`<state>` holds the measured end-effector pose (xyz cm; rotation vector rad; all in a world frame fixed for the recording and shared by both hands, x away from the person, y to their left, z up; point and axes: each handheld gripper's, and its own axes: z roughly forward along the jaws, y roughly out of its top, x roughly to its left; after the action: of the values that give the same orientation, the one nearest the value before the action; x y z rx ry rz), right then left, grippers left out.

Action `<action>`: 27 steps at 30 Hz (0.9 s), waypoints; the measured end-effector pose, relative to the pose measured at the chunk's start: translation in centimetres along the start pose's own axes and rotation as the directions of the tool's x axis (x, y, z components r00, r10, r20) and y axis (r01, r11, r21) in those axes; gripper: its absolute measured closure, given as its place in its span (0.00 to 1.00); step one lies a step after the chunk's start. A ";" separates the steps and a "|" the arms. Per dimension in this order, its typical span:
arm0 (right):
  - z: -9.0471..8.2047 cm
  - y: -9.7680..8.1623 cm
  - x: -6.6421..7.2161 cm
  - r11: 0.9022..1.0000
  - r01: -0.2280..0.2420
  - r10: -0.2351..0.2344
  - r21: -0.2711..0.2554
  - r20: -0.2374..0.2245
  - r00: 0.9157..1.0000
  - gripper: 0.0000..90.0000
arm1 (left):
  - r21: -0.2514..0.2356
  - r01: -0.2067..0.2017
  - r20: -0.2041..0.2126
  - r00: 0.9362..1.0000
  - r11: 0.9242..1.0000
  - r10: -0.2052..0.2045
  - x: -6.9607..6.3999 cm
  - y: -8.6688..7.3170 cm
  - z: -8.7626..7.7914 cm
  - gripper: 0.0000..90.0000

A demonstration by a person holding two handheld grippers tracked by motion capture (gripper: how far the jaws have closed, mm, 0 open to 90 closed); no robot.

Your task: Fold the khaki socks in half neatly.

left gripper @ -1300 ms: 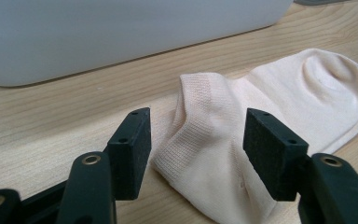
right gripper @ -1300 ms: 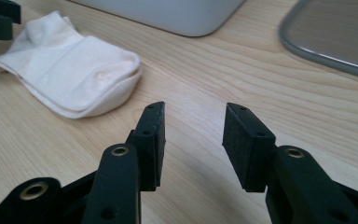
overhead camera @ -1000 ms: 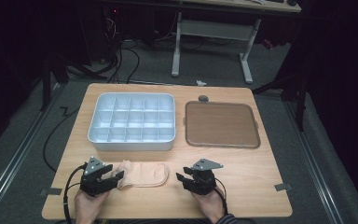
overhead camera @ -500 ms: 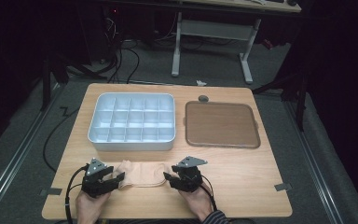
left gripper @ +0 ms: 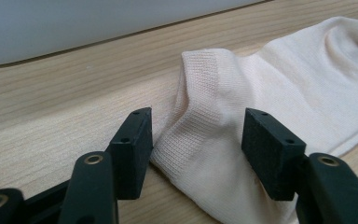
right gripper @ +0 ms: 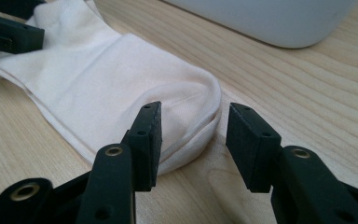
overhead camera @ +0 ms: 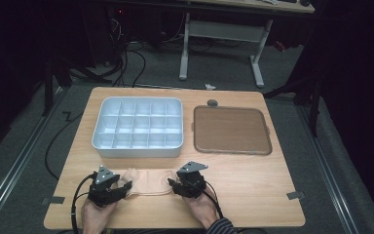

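Sock lies flat at the near edge of the table, in front of the compartment tray, with the left gripper spread around its cuff and the right gripper, jaws just opened a little, parted at its toe, neither pressing. Risk: the right jaws straddle only the toe's rim, so closing could pinch a single layer or slip off. Gripper views show this bite on the fabric; the high view shows both hands' spacing.

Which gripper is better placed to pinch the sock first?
Left, probably. The left gripper already has the sock cuff between its open jaws; the right gripper has its open jaws just over the toe edge.
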<state>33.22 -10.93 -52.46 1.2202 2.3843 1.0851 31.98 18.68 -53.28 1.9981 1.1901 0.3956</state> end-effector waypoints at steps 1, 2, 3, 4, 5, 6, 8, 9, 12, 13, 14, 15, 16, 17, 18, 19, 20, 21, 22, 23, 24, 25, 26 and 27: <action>0.1 0.0 0.0 1.000 0.004 -0.004 0.003 0.002 1.000 0.63 | 0.000 -0.008 -0.007 1.000 1.000 0.008 -0.1 0.0 0.0 0.50; 0.2 -0.1 0.1 1.000 0.006 -0.006 0.012 0.002 1.000 0.63 | 0.002 -0.017 -0.013 1.000 1.000 0.017 -0.2 0.0 0.0 0.50; 0.3 -0.1 0.2 1.000 0.009 -0.009 0.017 0.004 1.000 0.65 | 0.003 -0.035 -0.029 0.999 0.999 0.035 -0.3 0.0 0.1 0.50; 0.3 -0.1 0.2 1.000 0.014 -0.014 0.018 0.006 1.000 0.66 | 0.007 -0.042 -0.033 0.999 0.999 0.042 -0.4 0.0 0.1 0.50; 0.3 -0.1 0.2 1.000 0.014 -0.014 0.018 0.006 1.000 0.66 | 0.008 -0.042 -0.035 0.998 0.999 0.042 -0.4 0.0 0.1 0.50; 0.3 -0.1 0.2 1.000 0.020 -0.020 0.019 0.007 1.000 0.67 | 0.009 -0.040 -0.035 0.999 0.999 0.040 -0.4 0.0 0.1 0.50; 0.3 -0.1 0.4 0.999 0.027 -0.027 0.024 0.011 1.000 0.70 | 0.009 -0.042 -0.039 0.998 0.999 0.043 -0.5 0.0 0.2 0.51; 0.3 -0.1 0.5 0.999 0.040 -0.041 0.024 0.015 0.999 0.71 | 0.008 -0.044 -0.039 0.998 0.999 0.044 -0.5 0.0 0.1 0.51; 0.3 -0.2 0.6 0.998 0.059 -0.059 0.024 0.018 0.998 0.73 | 0.010 -0.044 -0.040 0.998 0.999 0.045 -0.5 0.0 0.1 0.53; 0.3 -0.2 0.7 0.998 0.065 -0.066 0.025 0.021 0.998 0.75 | 0.011 -0.045 -0.041 0.998 0.999 0.046 -0.5 0.1 0.1 0.53; 0.3 -0.2 0.8 0.997 0.075 -0.075 0.027 0.018 0.997 0.78 | 0.014 -0.048 -0.040 0.998 0.999 0.048 -0.6 0.1 0.1 0.56; 0.3 -0.2 0.8 0.997 0.075 -0.075 0.027 0.018 0.997 0.78 | 0.016 -0.048 -0.038 0.998 0.999 0.049 -0.6 0.1 0.1 0.56; 0.3 -0.2 0.8 0.997 0.080 -0.080 0.024 0.012 0.997 0.80 | 0.019 -0.050 -0.036 0.998 0.999 0.051 -0.7 0.2 0.1 0.60; 0.3 -0.2 0.8 0.997 0.080 -0.080 0.024 0.012 0.997 0.80 | 0.021 -0.050 -0.032 0.998 0.999 0.051 -0.7 0.2 0.1 0.60; 0.3 -0.2 0.8 0.996 0.084 -0.084 0.026 0.011 0.996 0.81 | 0.022 -0.051 -0.029 0.998 0.998 0.051 -0.7 0.2 0.1 0.63; 0.3 -0.2 0.8 0.996 0.086 -0.086 0.027 0.008 0.996 0.82 | 0.022 -0.051 -0.025 0.998 0.998 0.052 -0.8 0.2 0.1 0.65; 0.3 -0.2 0.8 0.996 0.087 -0.087 0.029 0.004 0.996 0.84 | 0.026 -0.049 -0.016 0.999 0.998 0.050 -0.8 0.3 0.1 0.70; 0.3 -0.2 0.8 0.996 0.087 -0.087 0.029 0.004 0.996 0.84 | 0.026 -0.049 -0.016 0.999 0.998 0.050 -0.8 0.3 0.1 0.73; 0.3 -0.2 0.8 0.996 0.087 -0.087 0.030 0.002 0.996 0.84 | 0.028 -0.048 -0.011 0.999 0.998 0.048 -0.8 0.3 0.1 0.73; 0.3 -0.2 0.8 0.996 0.087 -0.087 0.030 0.000 0.996 0.85 | 0.029 -0.046 -0.004 0.999 0.998 0.047 -0.8 0.4 0.1 0.75; 0.2 -0.2 0.8 0.996 0.084 -0.084 0.033 -0.001 0.996 0.86 | 0.032 -0.042 0.005 0.999 0.999 0.042 -0.8 0.4 0.1 0.78; 0.2 -0.2 0.8 0.996 0.085 -0.085 0.031 -0.003 0.996 0.88 | 0.034 -0.039 0.017 0.999 0.999 0.039 -0.8 0.4 0.1 0.81; 0.2 -0.2 0.8 0.996 0.086 -0.086 0.029 -0.002 0.996 0.89 | 0.034 -0.039 0.017 0.999 0.999 0.039 -0.8 0.4 0.1 0.83; 0.2 -0.2 0.8 0.996 0.086 -0.086 0.029 -0.002 0.996 0.89 | 0.037 -0.037 0.025 0.999 0.999 0.036 -0.7 0.5 0.1 0.83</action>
<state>32.72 -10.25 -52.67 1.1145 2.4372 1.0287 31.97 17.88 -52.92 2.0534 1.1554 0.3690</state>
